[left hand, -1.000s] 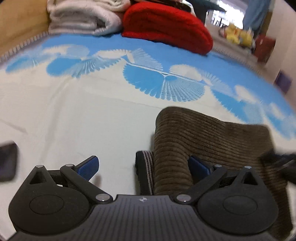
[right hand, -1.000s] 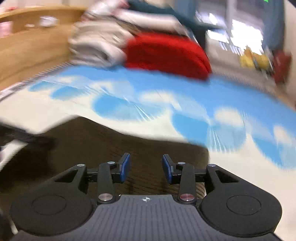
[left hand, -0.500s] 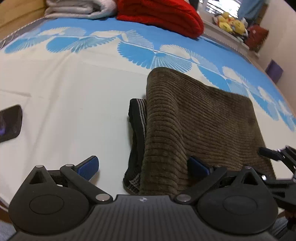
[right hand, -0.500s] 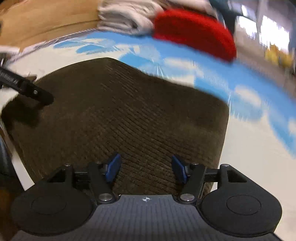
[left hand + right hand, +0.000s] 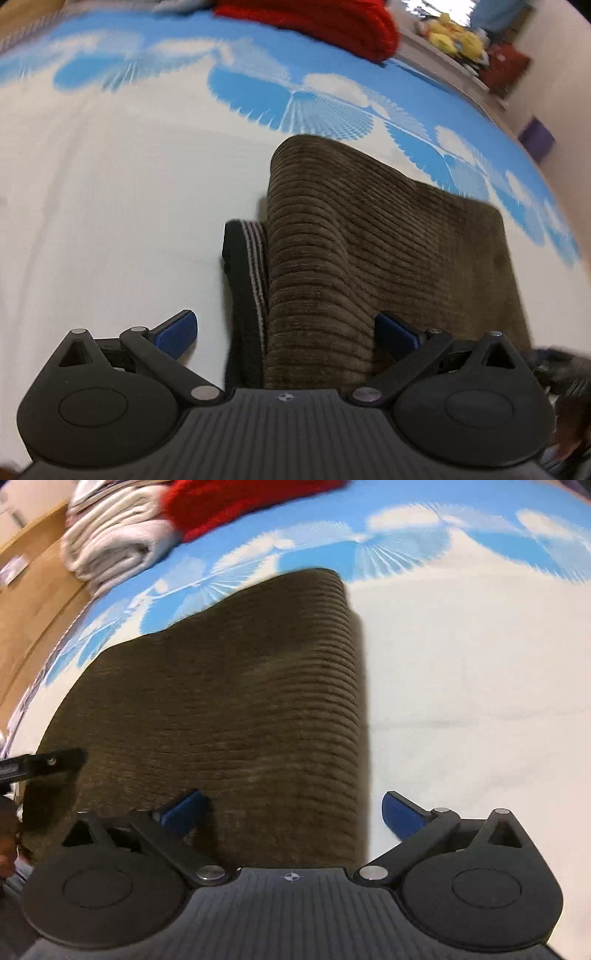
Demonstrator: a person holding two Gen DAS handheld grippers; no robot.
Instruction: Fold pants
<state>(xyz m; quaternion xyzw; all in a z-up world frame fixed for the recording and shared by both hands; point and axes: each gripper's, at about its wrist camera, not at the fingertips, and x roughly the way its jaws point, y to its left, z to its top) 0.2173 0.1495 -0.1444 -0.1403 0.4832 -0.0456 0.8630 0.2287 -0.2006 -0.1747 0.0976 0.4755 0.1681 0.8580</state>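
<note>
The brown corduroy pants point(image 5: 369, 258) lie folded into a thick rectangle on the bed sheet point(image 5: 110, 203). A black waistband with a striped edge point(image 5: 245, 273) sticks out at their left side. My left gripper point(image 5: 286, 330) is open, its fingers straddling the near left edge of the pants. In the right wrist view the pants point(image 5: 229, 701) fill the left and middle. My right gripper point(image 5: 293, 810) is open, straddling their near right edge. The left gripper's finger point(image 5: 48, 762) shows at the far left of that view.
The sheet is white with blue fan patterns point(image 5: 314, 107). A red blanket point(image 5: 314, 22) and folded white blankets point(image 5: 114, 542) lie at the far end. A wooden board point(image 5: 33, 590) borders the bed. Yellow plush toys point(image 5: 454, 37) sit beyond it.
Both grippers have dropped lower and closer over the near edge of the pants. The right gripper has opened wider and swung to the pants' right edge. The pants lie as before.
</note>
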